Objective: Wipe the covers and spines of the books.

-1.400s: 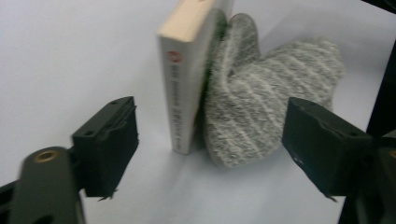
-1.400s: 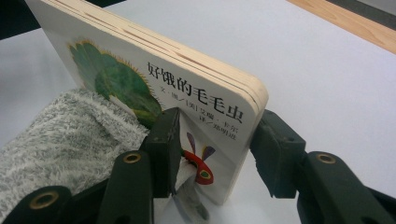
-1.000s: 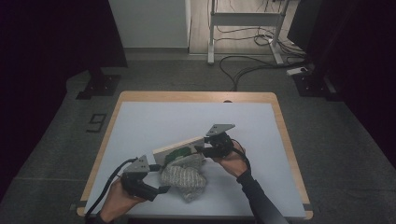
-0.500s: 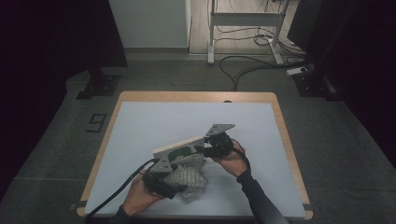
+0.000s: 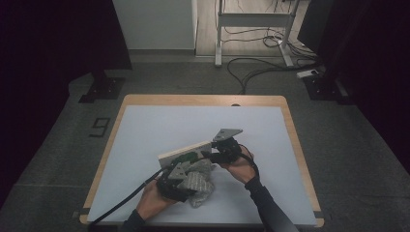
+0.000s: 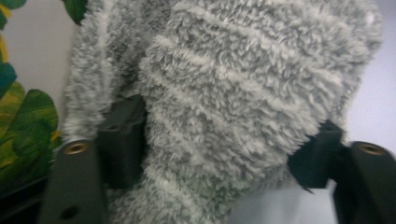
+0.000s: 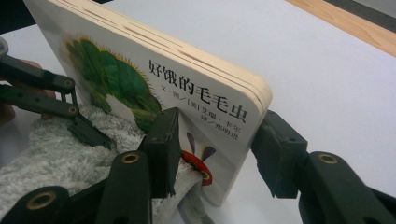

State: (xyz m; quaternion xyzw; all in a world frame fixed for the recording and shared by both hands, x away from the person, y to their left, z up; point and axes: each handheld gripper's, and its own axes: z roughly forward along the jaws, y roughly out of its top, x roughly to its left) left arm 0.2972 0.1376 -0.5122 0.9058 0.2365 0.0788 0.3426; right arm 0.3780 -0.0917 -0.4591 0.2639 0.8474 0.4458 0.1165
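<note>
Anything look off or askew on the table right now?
The book is not lying flat: the right gripper holds it up on edge, leaning over the fuzzy grey cloth. The cloth is bunched between the left gripper jaws. No damage or spills visible.

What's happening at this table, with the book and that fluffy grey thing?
A person at a white table works with a hand-held gripper in each hand. The right gripper clamps a corner of a thick board book, holding it tilted up on edge. The left gripper has its jaws around a bunched fluffy grey cloth, which lies against the book's cover, under the raised side. Whether the cloth is wiping the book or being tucked beneath it cannot be told.
</note>
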